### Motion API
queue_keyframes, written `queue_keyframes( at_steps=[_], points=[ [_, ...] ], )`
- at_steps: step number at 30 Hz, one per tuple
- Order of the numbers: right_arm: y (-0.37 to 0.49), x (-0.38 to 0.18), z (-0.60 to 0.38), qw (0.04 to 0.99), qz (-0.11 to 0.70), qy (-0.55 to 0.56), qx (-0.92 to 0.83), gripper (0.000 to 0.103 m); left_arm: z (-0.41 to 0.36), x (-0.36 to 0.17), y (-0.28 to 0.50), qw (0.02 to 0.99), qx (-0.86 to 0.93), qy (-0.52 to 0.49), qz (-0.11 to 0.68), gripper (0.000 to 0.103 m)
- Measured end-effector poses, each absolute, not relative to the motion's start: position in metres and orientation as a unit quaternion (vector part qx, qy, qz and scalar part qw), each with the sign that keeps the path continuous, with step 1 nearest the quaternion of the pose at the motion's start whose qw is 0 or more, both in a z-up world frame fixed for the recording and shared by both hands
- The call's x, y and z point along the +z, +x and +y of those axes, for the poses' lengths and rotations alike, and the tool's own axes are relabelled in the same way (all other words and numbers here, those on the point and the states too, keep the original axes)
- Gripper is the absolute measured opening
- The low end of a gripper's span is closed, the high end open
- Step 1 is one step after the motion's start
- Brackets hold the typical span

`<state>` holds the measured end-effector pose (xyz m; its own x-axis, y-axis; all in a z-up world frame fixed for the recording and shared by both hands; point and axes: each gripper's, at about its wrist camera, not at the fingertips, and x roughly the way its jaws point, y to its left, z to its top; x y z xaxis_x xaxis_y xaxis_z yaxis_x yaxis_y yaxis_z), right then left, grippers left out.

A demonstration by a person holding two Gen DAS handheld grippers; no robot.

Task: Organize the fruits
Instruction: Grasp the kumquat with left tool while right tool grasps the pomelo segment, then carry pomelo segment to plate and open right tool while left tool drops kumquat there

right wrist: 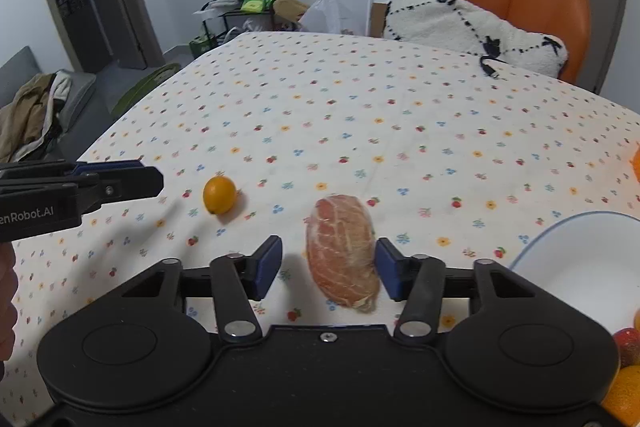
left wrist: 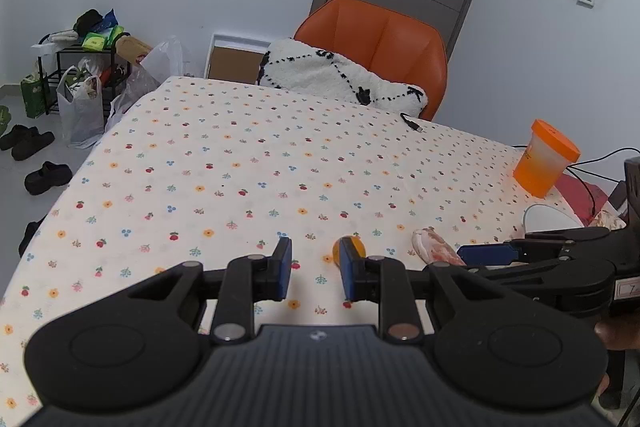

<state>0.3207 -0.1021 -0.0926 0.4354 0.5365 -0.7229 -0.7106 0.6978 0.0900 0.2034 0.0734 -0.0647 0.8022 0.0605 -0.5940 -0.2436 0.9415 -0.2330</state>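
A small orange fruit (right wrist: 219, 195) lies on the flowered tablecloth (right wrist: 360, 115). In the left wrist view the orange fruit (left wrist: 360, 246) peeks out just behind the right finger of my left gripper (left wrist: 316, 267), which is open and holds nothing. A pink marbled piece of meat (right wrist: 342, 251) lies between the spread fingers of my right gripper (right wrist: 328, 265), which is open, the right pad close against the meat. A white bowl (right wrist: 560, 227) sits at the right. A red fruit (right wrist: 628, 345) and an orange one (right wrist: 624, 395) show at the lower right edge.
An orange lidded cup (left wrist: 546, 159) stands at the table's right, near black cables (left wrist: 588, 183). An orange chair (left wrist: 384, 43) with a white cushion (left wrist: 340, 75) is behind the far edge. A cable end (left wrist: 412, 123) lies on the cloth. Bags and shoes are on the floor at left.
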Motion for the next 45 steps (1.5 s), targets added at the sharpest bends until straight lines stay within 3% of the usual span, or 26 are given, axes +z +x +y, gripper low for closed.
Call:
queue_keyframes(
  at_steps=[5, 8, 11, 18, 30, 31, 32, 33, 45],
  points=[
    [0.323, -0.095, -0.101, 0.845, 0.376, -0.113, 0.363, 0.044, 0.073, -0.062, 0.205, 0.937, 0.074, -0.156, 0.303, 0.025],
    [0.322, -0.097, -0.099, 0.848, 0.368, -0.115, 0.363, 0.044, 0.070, -0.061, 0.205, 0.938, 0.066, -0.156, 0.303, 0.034],
    [0.323, -0.096, -0.098, 0.851, 0.365, -0.116, 0.358, 0.036, 0.066, -0.064, 0.209, 0.936, 0.063, -0.156, 0.308, 0.042],
    [0.319, -0.098, -0.100, 0.853, 0.358, -0.115, 0.362, 0.035, 0.059, -0.071, 0.222, 0.935, 0.059, -0.143, 0.319, 0.042],
    [0.318, -0.100, -0.098, 0.860, 0.348, -0.105, 0.358, 0.036, 0.052, -0.082, 0.240, 0.930, 0.047, -0.138, 0.336, 0.038],
    [0.317, -0.100, -0.098, 0.861, 0.345, -0.108, 0.358, 0.034, 0.052, -0.084, 0.240, 0.931, 0.048, -0.137, 0.334, 0.033],
    [0.316, -0.101, -0.098, 0.862, 0.342, -0.111, 0.359, 0.034, 0.051, -0.086, 0.241, 0.932, 0.048, -0.134, 0.334, 0.022],
    [0.316, -0.102, -0.099, 0.862, 0.339, -0.111, 0.359, 0.034, 0.051, -0.089, 0.243, 0.931, 0.049, -0.132, 0.337, 0.020],
    [0.302, -0.090, -0.112, 0.873, 0.322, -0.071, 0.360, 0.032, 0.045, -0.073, 0.230, 0.939, 0.054, -0.118, 0.319, 0.020]
  ],
)
